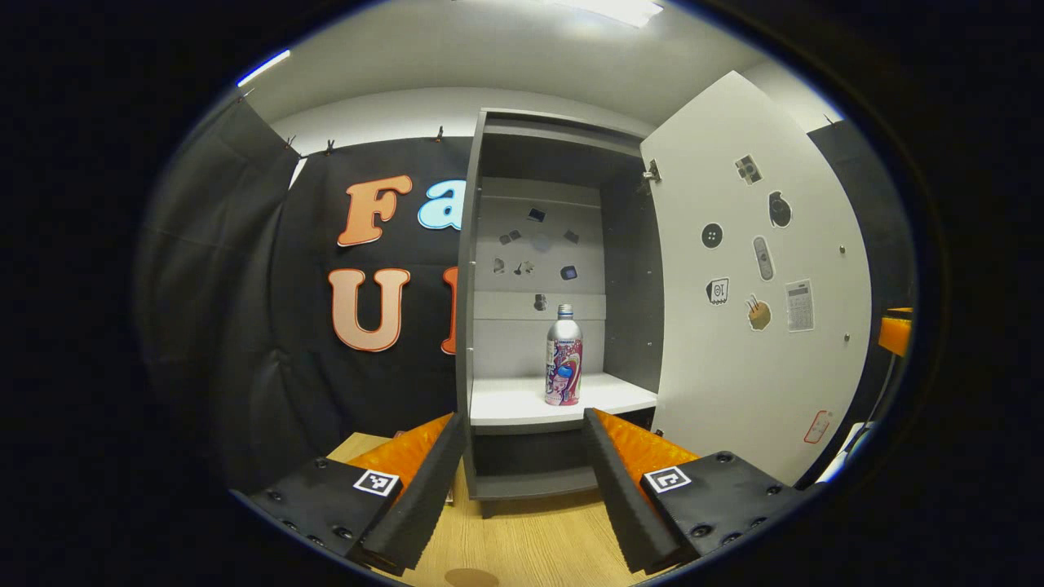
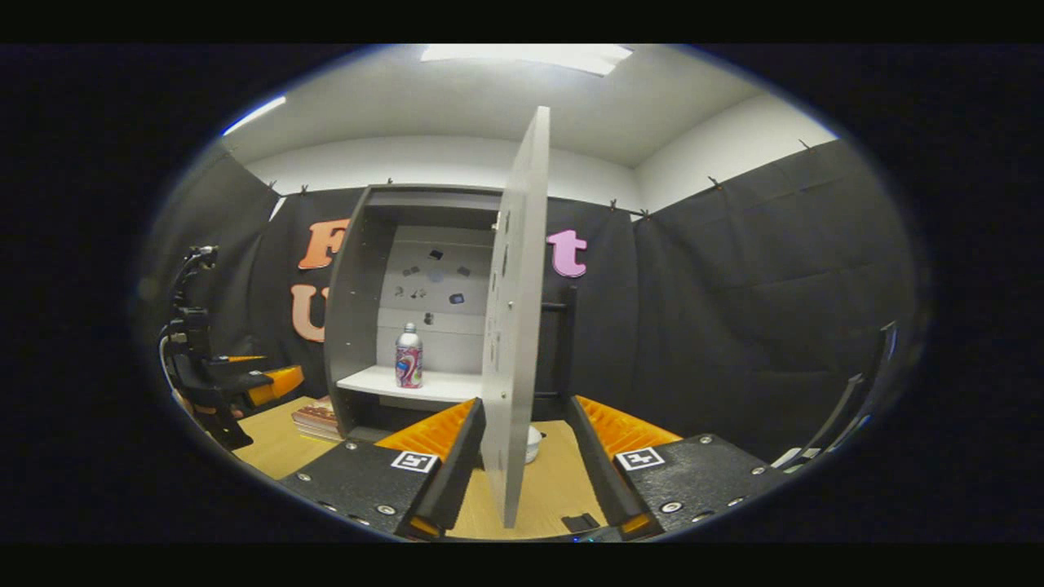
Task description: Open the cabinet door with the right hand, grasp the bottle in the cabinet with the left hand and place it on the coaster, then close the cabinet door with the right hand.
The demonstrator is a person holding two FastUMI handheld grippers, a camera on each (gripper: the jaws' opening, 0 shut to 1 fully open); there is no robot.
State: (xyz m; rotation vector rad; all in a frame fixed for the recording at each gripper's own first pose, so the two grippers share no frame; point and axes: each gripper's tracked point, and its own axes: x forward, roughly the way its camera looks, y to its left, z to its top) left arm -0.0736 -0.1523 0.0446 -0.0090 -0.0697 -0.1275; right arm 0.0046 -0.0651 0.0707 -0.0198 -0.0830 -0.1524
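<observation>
Cabinet door [image 2: 514,326] standing swung wide, edge-on between the spread fingers of the right hand-held gripper [image 2: 522,461] — not being pinched, fingers apart either side of the panel's edge, apparently holding it open so the way in stays clear. Bottle [image 1: 563,359] standing upright on the white shelf [image 1: 522,401] inside the cabinet [image 1: 469,326], near the shelf's front. Left hand-held gripper [image 1: 522,481] pointing straight at it, fingers spread wide (lining up for the reach, by the look of it), well short of the bottle. Tabletop [image 1: 530,538] showing below — coaster not made out with any certainty.
</observation>
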